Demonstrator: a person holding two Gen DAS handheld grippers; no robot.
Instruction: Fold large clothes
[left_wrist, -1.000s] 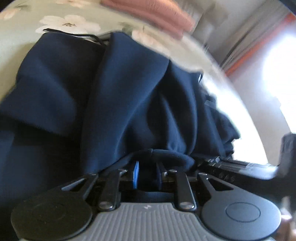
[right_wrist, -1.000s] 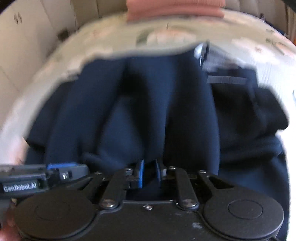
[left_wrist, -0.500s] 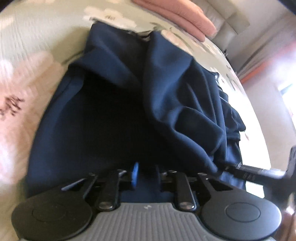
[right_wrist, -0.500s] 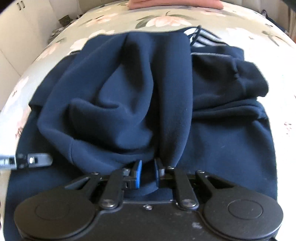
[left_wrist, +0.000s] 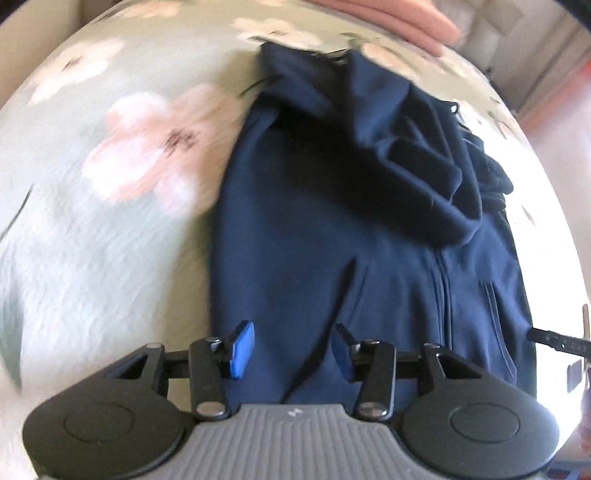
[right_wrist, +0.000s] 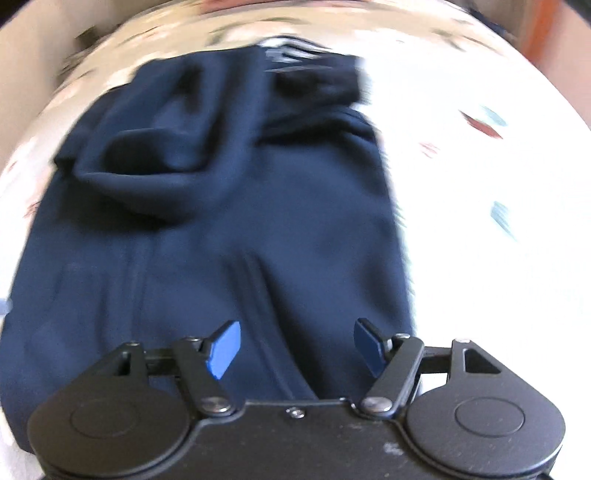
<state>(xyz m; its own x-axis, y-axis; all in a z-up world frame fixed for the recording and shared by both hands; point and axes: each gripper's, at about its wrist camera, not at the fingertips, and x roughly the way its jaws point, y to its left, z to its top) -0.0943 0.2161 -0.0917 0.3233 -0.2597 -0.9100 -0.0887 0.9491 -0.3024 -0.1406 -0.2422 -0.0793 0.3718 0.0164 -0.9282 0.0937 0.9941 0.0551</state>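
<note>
A navy blue zip jacket lies on the floral bedspread, its lower body flat and a folded-over bunch of cloth at its far half. It also shows in the right wrist view. My left gripper is open and empty, just above the jacket's near left part. My right gripper is open and empty, over the jacket's near right part. The tip of the right gripper shows at the right edge of the left wrist view.
A folded pink cloth lies at the far end of the bed. The bedspread stretches bare to the right of the jacket. A wall and orange curtain edge are beyond the bed at the right.
Both grippers were shut on the jacket's cloth; now both are open and have let it go. The lifted cloth now lies on the jacket's far half, and both grippers have drawn back.
</note>
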